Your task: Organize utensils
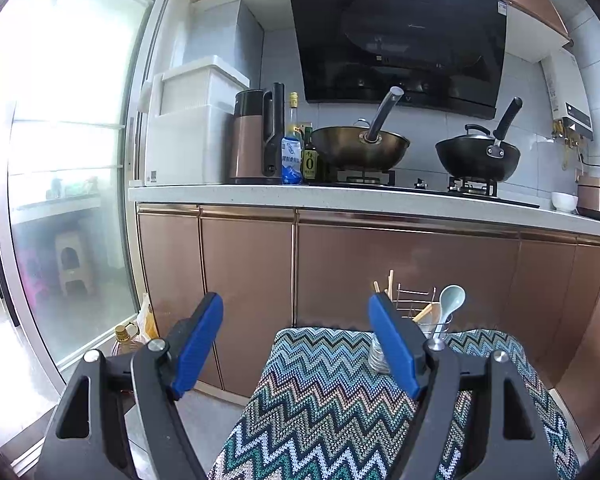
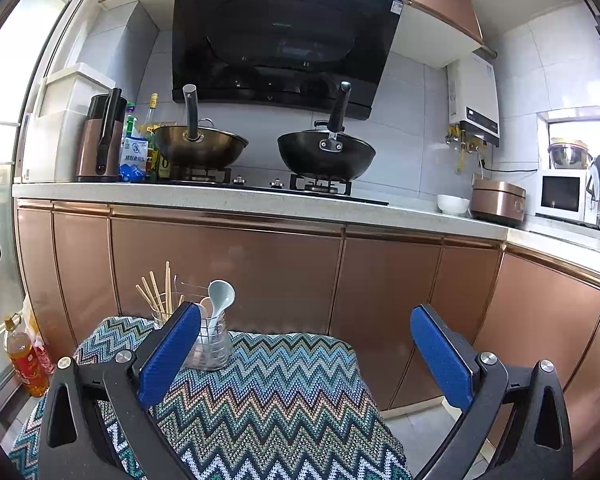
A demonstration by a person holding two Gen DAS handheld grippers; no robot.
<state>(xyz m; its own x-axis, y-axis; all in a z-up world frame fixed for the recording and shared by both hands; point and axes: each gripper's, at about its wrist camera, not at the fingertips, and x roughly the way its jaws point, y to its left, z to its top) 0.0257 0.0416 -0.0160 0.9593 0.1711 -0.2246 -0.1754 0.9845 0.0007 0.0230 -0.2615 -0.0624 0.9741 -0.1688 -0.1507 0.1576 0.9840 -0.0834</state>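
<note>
Zigzag cloth [image 2: 284,392] carries one glass holder [image 2: 212,344], two spoons [image 2: 222,294]; both hand-held grippers [image 1: 296,344] [image 2: 306,354] gape wide, empty.

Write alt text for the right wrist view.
The open right gripper hovers empty over a zigzag-patterned cloth, where a clear holder with white spoons and wooden chopsticks stands. Behind are copper cabinets and a stove with two woks.
</note>
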